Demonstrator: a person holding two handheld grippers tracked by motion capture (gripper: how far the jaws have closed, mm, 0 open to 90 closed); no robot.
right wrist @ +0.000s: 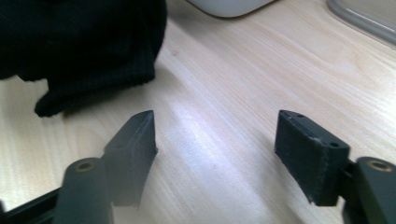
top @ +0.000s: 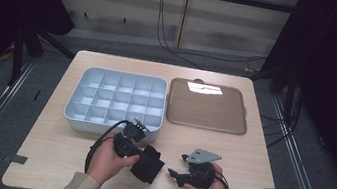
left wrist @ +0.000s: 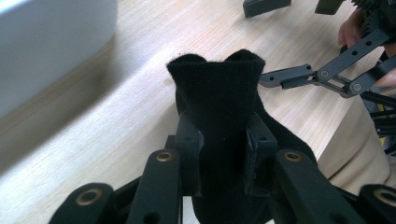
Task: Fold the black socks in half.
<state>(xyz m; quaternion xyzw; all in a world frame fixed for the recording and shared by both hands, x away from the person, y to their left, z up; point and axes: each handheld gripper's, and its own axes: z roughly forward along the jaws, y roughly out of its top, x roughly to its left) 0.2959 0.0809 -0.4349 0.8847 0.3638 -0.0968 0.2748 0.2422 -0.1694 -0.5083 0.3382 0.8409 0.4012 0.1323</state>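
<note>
Low in the high view, on the table (top: 62,149) below the grey divided tray (top: 116,98): black sock (top: 148,163) clamped in left hand-held gripper (left wrist: 223,154); right hand-held gripper (right wrist: 217,154) released, jaws apart. Not yet placed in any compartment.

You have one black fabric piece (top: 148,164) in play, a soft knitted thing that looks like a sock or a small cloth (which of the two is hard to tell). It sits near the front of the counter (top: 249,152), just in front of the pale compartment tray. Your left hand-held gripper (left wrist: 223,154) has it pinched across a bunched middle part, so the cloth stands up between the jaws with a folded upper edge showing two rounded corners. Its loose lower part hangs dark and crumpled towards the wood, and one end touches the counter
</note>
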